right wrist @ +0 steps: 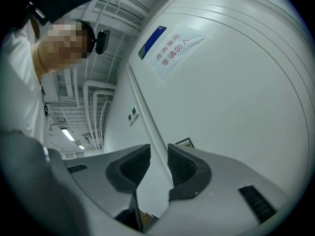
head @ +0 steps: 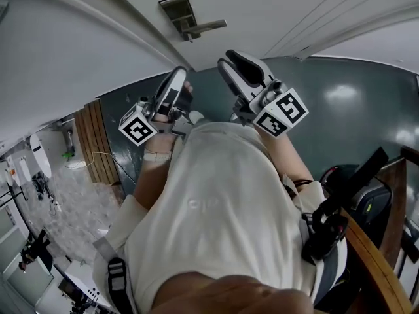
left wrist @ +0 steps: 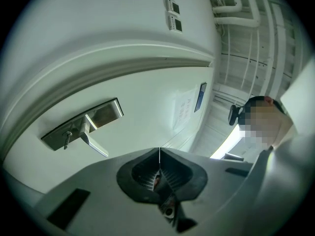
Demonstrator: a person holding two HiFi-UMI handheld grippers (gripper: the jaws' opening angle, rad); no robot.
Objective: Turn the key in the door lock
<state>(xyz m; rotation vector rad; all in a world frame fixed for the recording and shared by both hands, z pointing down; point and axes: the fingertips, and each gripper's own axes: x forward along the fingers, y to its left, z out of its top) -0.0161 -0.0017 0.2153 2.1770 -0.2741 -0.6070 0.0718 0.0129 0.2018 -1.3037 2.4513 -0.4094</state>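
White door (left wrist: 147, 95) fills both gripper views; key (left wrist: 66, 140) sits in the lock plate (left wrist: 101, 114), left-centre of the left gripper view, beside the handle (left wrist: 93, 142); left tool (left wrist: 160, 161) pressed together, empty; right tool (right wrist: 158, 163) spread, empty; approach square, pinch the key's head, then twist.

door (left wrist: 147, 90): lock plate (left wrist: 83, 124) on its face; key (left wrist: 66, 139) in the plate, just beside the lever handle (left wrist: 96, 145); paper notice (left wrist: 183, 107) on the same face, well apart from the plate. left gripper (head: 178, 76) and right gripper (head: 234, 63) side by side before the door, below the plate in the head view, touching neither.
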